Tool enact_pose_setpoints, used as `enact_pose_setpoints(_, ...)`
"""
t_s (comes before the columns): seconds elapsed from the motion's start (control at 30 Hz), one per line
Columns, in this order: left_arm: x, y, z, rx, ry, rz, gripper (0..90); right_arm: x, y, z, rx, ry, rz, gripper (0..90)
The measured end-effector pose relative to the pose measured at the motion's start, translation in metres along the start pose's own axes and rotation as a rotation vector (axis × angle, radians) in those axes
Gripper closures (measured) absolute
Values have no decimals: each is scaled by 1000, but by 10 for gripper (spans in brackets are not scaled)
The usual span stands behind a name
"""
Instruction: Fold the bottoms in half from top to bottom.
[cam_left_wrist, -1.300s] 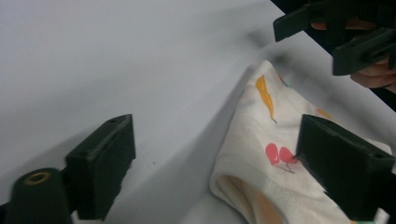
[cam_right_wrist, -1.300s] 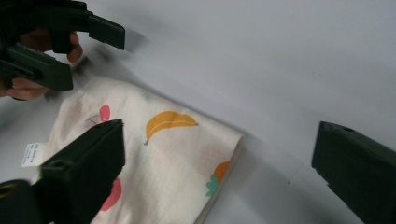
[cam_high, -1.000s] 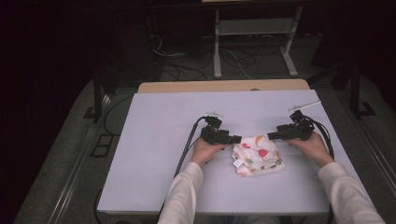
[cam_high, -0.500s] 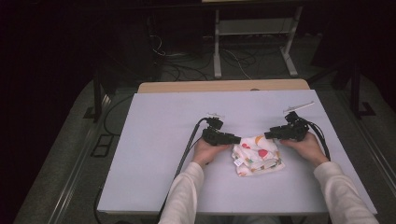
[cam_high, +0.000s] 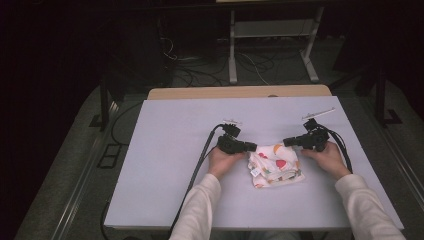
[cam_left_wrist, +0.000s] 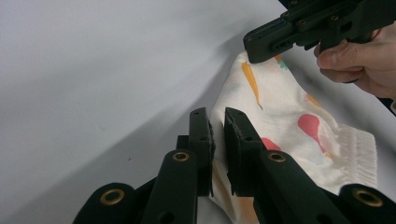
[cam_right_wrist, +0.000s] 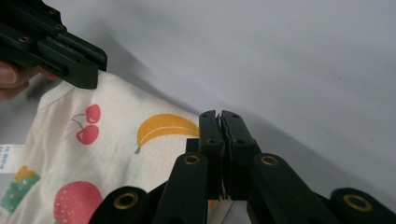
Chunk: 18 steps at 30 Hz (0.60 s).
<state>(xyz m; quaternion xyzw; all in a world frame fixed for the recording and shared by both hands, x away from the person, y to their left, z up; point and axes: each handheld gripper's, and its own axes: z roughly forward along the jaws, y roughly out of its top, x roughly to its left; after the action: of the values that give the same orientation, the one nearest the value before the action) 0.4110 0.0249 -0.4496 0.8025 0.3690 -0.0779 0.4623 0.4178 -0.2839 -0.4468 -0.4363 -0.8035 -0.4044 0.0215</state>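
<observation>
A pale table (cam_high: 165, 165) in a dark room. My left gripper (cam_high: 252, 147) and right gripper (cam_high: 287, 142) have just clamped the fruit-print cloth (cam_high: 276, 167) at its 11 and 1 o'clock corners, hands low.

- The garment (cam_high: 276, 165) is soft cream cloth, matt, printed with coloured fruit; its hem (cam_left_wrist: 357, 154) is ribbed knit, and a small white label (cam_right_wrist: 5, 156) looks like woven tape.
- The surface (cam_high: 170, 150) is a smooth, matt pale-grey sheet; beyond its far edge shows a strip of light wood (cam_high: 240, 92).
- The left gripper (cam_left_wrist: 217, 128) and right gripper (cam_right_wrist: 219, 119) look like matt black plastic, slightly grainy, with brass-coloured glossy metal rivets (cam_left_wrist: 180, 156).
- The person's sleeves (cam_high: 197, 210) are off-white matt cloth.
</observation>
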Motion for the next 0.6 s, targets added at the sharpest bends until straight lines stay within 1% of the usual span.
enact_pose_setpoints(0.13,-1,2,-5,-2,9,18,814,3,2,-3,-10,0,17,865)
enact_pose_setpoints(0.23,-1,2,-10,1,19,30,815,7,3,-3,-18,-6,18,865)
enact_pose_setpoints(0.37,-1,3,-19,3,37,43,815,13,7,0,-29,-10,14,865)
enact_pose_setpoints(0.47,0,5,-27,7,50,59,815,19,9,2,-40,-1,13,865)
enact_pose_setpoints(0.6,2,6,-37,6,67,64,815,25,12,6,-40,8,17,865)
